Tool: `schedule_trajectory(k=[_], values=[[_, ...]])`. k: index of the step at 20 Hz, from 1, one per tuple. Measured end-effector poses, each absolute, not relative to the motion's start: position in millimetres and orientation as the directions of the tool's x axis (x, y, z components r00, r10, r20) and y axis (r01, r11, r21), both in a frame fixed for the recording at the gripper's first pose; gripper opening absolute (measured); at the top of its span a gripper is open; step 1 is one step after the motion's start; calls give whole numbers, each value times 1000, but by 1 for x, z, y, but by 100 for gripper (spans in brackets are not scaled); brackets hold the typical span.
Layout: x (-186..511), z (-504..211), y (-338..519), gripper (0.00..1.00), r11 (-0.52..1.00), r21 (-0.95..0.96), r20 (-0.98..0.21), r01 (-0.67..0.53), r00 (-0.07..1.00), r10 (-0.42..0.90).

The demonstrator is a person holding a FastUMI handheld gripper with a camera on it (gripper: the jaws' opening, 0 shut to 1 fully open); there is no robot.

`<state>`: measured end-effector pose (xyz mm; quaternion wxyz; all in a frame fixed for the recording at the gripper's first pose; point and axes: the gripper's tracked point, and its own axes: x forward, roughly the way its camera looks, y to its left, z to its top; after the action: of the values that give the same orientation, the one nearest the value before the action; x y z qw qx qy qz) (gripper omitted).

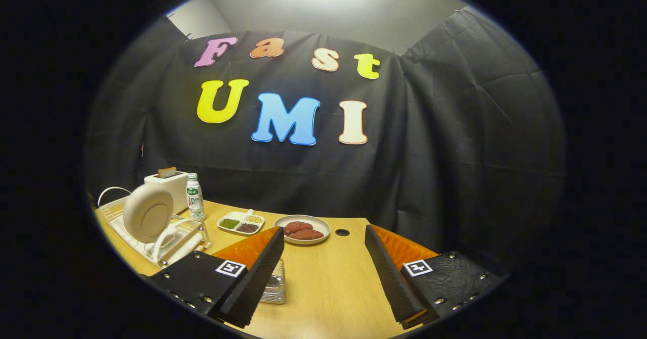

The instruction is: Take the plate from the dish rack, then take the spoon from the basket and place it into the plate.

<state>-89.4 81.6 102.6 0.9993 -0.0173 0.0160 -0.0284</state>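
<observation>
The gripper (pixel 323 243) hangs above a light wooden table (pixel 328 283) with its two black ribbed fingers (pixel 260 273) spread wide, bare tabletop showing between them and nothing held. Off to the left of the left finger stands a white wire dish rack (pixel 167 238), and in it a cream plate (pixel 148 212) sits upright on its edge, its back turned towards the camera. Just behind the rack is a white toaster (pixel 169 182) with a slice of bread poking from its slot, and beside that a small white bottle (pixel 194 197) with a green label stands upright. Further along the table, beyond the left finger, lies a small divided tray (pixel 241 223) with green, dark and pale fillings in its sections. Just ahead of the gap between the fingers rests a pale round dish (pixel 303 229) holding two reddish-brown patties, and near it to the right is a round cable hole (pixel 342 232) in the tabletop. Tucked against the inner side of the left finger sits a metal mesh basket (pixel 275 283), partly hidden; whether the spoon lies inside cannot be told from here
</observation>
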Motion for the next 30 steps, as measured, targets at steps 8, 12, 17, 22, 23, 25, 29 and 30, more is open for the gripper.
schedule_trajectory(k=[8, 12, 17, 22, 23, 25, 29, 30], values=[[-126, 152, 204, 98, 1000, 3, -54, 4, 999, -4], [-125, 157, 264, 98, 999, 4, -72, -39, 997, 39], [-112, 139, 325, 91, 998, 0, -157, -60, 986, 59], [-87, 123, 372, 75, 1000, -14, -229, -26, 973, 22], [-82, 117, 380, 75, 999, -28, -246, -22, 969, 14], [-73, 107, 396, 75, 998, -58, -275, -17, 962, 0], [-51, 87, 417, 65, 993, -121, -335, 5, 941, -45], [-43, 82, 417, 56, 988, -151, -348, 22, 935, -74]])
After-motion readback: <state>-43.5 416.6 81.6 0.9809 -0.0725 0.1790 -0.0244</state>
